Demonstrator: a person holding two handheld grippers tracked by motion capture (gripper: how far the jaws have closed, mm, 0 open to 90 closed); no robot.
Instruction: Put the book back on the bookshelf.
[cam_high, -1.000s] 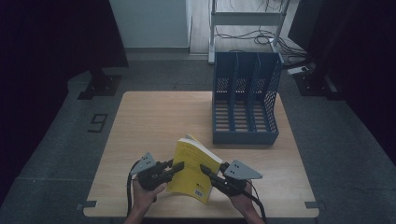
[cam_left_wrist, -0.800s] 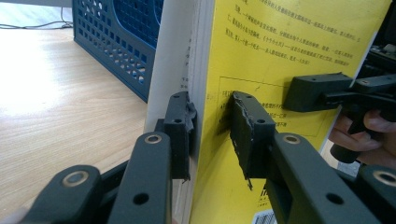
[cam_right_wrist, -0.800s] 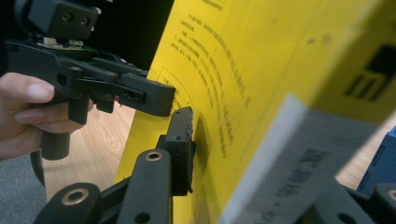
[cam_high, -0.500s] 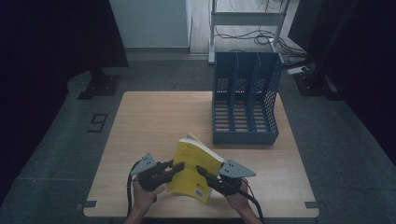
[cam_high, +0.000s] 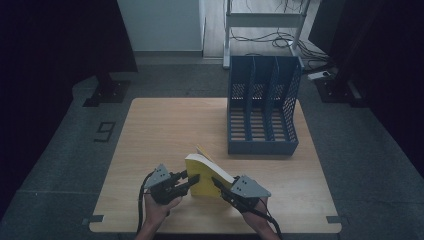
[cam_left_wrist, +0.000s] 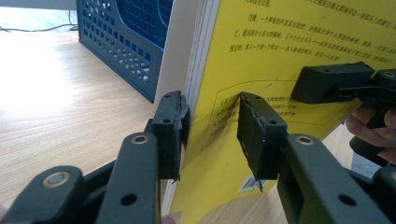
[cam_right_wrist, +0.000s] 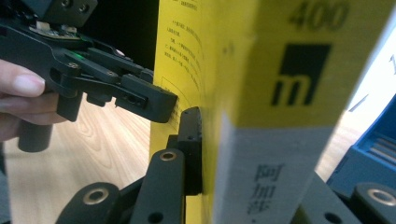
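Note:
A thick yellow book (cam_high: 204, 174) stands upright on its edge near the table's front, between my two grippers. My left gripper (cam_high: 187, 179) straddles the book (cam_left_wrist: 280, 46). Its jaws have just been opening: one pad touches the page block and the other stands off the cover, so my left gripper (cam_left_wrist: 212, 121) is open. My right gripper (cam_high: 217, 182) is shut on the book (cam_right_wrist: 261, 70) across its spine end and has just closed further. One of its fingers (cam_right_wrist: 191, 140) presses on the cover; the book hides the other.
A blue three-slot file holder (cam_high: 262, 107) stands at the table's back right, its open side facing the book. The wooden table (cam_high: 165, 125) runs bare to the left and behind the book. A hand holds the left gripper (cam_right_wrist: 140, 98).
The book stands more upright and shows less of its cover from above. The right gripper has shifted slightly inward against it. The left hand has stayed in place.

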